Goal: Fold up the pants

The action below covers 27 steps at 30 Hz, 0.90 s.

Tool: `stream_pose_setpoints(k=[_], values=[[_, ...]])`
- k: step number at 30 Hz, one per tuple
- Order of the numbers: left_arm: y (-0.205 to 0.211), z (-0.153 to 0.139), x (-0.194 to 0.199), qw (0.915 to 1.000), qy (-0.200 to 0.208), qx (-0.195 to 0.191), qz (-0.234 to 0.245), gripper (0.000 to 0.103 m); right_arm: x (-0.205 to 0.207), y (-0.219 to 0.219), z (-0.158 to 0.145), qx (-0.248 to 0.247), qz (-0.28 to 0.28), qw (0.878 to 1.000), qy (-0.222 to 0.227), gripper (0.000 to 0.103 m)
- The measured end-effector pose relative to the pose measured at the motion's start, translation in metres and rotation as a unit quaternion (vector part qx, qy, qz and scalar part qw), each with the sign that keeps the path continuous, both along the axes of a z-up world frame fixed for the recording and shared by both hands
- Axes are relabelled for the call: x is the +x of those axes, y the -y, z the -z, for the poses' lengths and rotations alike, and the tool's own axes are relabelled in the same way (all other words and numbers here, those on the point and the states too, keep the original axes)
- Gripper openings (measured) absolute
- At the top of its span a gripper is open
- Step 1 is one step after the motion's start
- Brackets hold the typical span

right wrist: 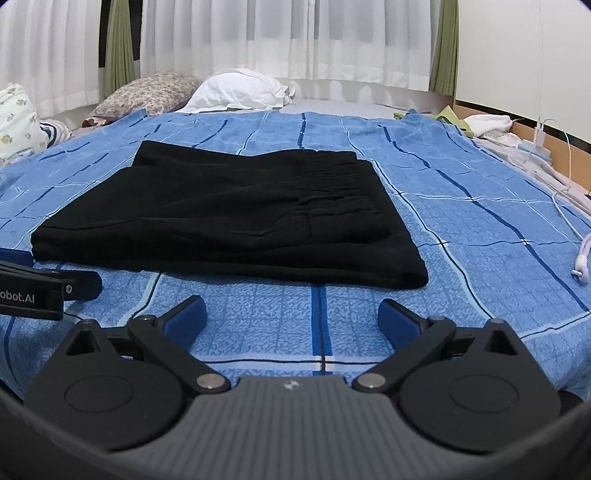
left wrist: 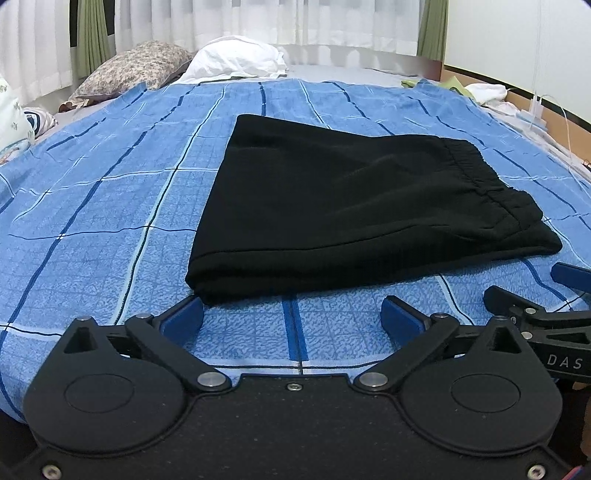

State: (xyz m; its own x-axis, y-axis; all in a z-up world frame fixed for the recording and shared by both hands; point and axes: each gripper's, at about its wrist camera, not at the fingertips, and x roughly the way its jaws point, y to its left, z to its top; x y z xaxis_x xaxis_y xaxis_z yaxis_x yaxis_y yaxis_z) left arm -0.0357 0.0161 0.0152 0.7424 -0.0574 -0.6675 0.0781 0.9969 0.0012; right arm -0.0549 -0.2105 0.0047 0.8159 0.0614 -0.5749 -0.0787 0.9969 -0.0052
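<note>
Two grippers are hanging wide open in front of us, and neither is holding anything: the left gripper (left wrist: 291, 314) is showing only bare bedspread between its blue fingers (left wrist: 184, 317), and the right gripper (right wrist: 291, 314) is showing the same in its own view. Just ahead of both, the black pants (left wrist: 343, 206) are lying flat on the blue checked bedspread (left wrist: 92, 221), already doubled into a compact, thick rectangle, with the gathered elastic waistband (left wrist: 476, 173) running along the right edge in the left wrist view. We are judging the fold to be done or nearly so, and the step in hand to be letting go and clearing away. To do that well, we are wanting to keep the fingers spread and draw them straight back off the near edge, since the left gripper's left finger is sitting right at the near-left corner of the bundle, whether touching it we cannot tell, and a sideways drag could pull the layers askew. Both grippers are pointing forward and downward, low over the bed, side by side, with the right one peeking into the left view's right margin. Beyond the pants, two pillows (left wrist: 236, 55) are resting before white curtains (left wrist: 258, 18).
</note>
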Motion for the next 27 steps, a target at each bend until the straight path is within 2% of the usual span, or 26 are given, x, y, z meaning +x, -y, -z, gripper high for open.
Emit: stream_pose_setpoints(k=[27], values=[[0.0002,0.0033,0.0012,0.9999,0.006,0.004,-0.009,0.103,0.0060,0.0021,-0.0011,0.002,-0.011,1.000,-0.009,0.103]])
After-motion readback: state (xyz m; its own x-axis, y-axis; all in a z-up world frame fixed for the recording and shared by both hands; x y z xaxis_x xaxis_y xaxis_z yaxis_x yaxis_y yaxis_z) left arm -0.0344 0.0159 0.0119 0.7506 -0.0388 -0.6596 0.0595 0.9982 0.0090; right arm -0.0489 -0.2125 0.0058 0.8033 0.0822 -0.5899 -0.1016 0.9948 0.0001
